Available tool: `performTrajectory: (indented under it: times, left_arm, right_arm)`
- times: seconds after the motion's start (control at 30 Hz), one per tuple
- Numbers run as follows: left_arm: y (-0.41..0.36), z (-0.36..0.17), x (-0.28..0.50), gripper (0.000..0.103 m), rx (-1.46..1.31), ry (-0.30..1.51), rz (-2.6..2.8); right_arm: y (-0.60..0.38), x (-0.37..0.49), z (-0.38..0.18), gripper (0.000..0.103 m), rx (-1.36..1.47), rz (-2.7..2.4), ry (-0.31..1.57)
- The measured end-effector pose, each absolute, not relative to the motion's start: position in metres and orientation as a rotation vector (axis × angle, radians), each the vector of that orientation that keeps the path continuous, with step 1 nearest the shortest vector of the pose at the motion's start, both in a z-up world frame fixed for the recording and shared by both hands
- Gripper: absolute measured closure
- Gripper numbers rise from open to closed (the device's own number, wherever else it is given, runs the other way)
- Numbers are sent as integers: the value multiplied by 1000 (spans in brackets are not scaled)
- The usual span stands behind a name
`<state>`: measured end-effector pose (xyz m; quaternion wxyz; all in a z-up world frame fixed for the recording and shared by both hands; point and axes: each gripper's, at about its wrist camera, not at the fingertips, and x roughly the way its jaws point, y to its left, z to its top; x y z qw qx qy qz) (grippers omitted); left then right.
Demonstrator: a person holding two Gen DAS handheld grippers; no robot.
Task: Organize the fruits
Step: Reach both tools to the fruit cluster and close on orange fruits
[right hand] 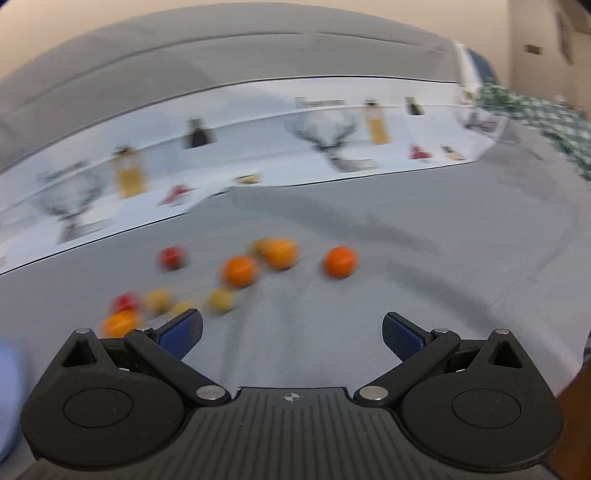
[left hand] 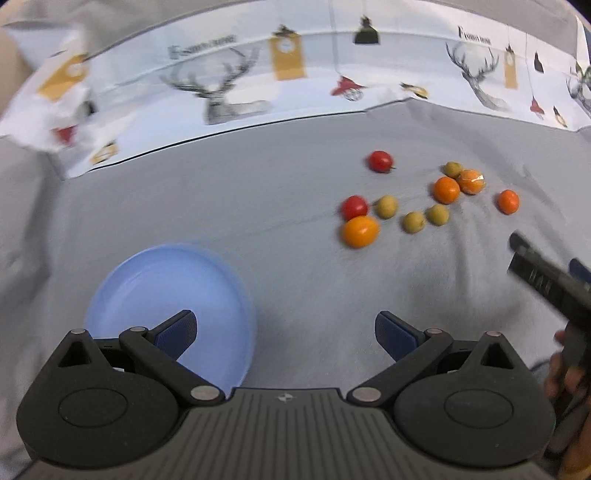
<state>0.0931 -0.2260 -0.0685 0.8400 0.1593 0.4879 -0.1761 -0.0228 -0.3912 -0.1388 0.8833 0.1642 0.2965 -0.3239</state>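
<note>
Left tongs (left hand: 284, 332) gape wide, holding nothing, over grey cloth-covered desk (left hand: 258, 206) | pale blue round plastic plate (left hand: 166, 288) under their left finger | scattered small red, orange and yellow-green fruits (left hand: 417, 195) ahead-right | right tongs (right hand: 291, 334) wide, nothing held, fruits ahead-left, blurred

A grey cloth (left hand: 280, 229) covered the counter, creased in soft folds toward the right. Along its far edge lay a white printed sheet (left hand: 317, 92) with grey stag heads, yellow tags, black lamps and small red ornaments. In the right wrist view a green-and-white checked fabric (right hand: 554, 122) showed at the far right, beside a beige wall (right hand: 535, 22).
</note>
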Motion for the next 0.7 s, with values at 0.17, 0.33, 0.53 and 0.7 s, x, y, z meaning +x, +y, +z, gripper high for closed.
performTrajectory:
  times: [0.17, 0.33, 0.53, 0.7]
  left_arm:
    - [-282, -114, 136, 0, 385, 1079, -398]
    - [-319, -154, 169, 0, 382, 1136, -406]
    - [-328, -193, 200, 0, 341, 1196, -425]
    - [-328, -194, 201, 0, 367, 1192, -434]
  right_arm:
    - [-459, 9, -174, 0, 393, -809, 618]
    - [-502, 42, -216, 0, 428, -805, 693]
    - [-526, 62, -243, 0, 432, -838, 746]
    - [-523, 67, -245, 0, 412, -849, 731]
